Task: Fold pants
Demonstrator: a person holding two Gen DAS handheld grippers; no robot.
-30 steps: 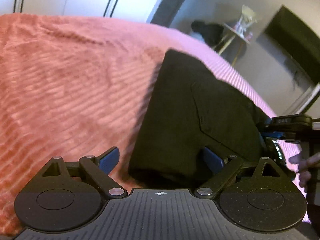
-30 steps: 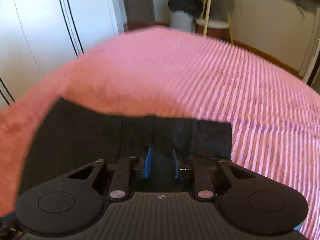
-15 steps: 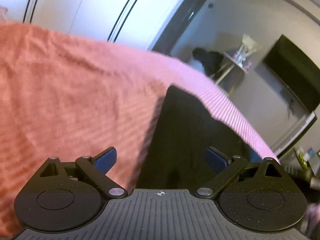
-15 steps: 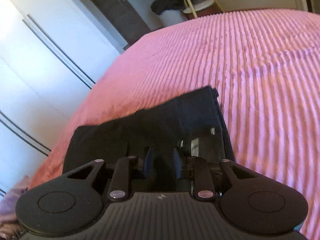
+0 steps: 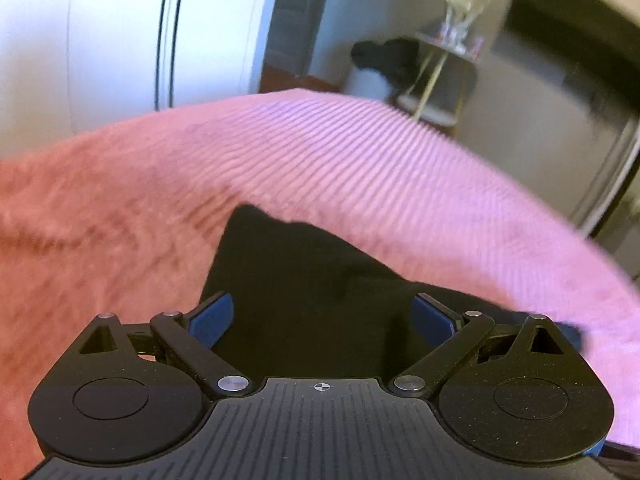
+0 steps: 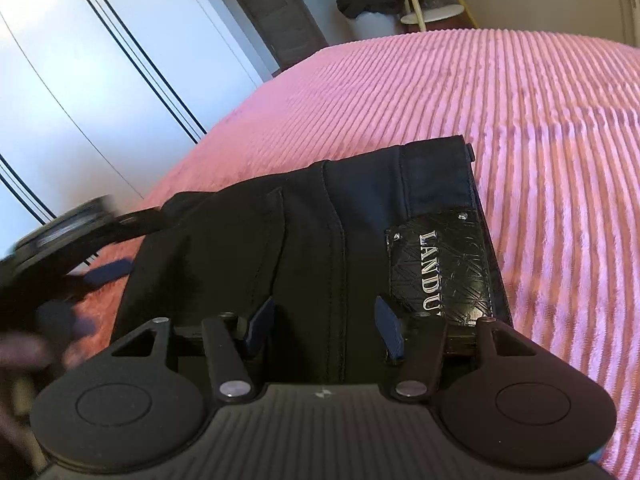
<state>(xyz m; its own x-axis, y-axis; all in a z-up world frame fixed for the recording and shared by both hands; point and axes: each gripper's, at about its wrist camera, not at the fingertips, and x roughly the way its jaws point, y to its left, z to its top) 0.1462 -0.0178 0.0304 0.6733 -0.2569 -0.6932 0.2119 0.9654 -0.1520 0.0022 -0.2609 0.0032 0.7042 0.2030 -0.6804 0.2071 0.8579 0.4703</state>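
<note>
The black pants (image 6: 304, 240) are lying folded on the pink ribbed bedspread (image 6: 500, 100), their waistband patch (image 6: 440, 268) sitting at about 3 o'clock of the bundle in the right wrist view. The right gripper (image 6: 324, 326) is hovering over the near edge, its jaws opening with fabric lying between the pads but not pinched. The left gripper (image 5: 322, 316) is standing wide open over the pants' near end, gripping nothing; the white wardrobe doors (image 6: 80, 80) are standing at 10 o'clock beyond the bed.

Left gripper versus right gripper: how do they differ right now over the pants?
The left gripper stands wide open; the right gripper has a narrower gap, its jaws opening. The left gripper sits over plain black cloth of the pants; the right sits beside their leather patch. Neither pinches fabric.
</note>
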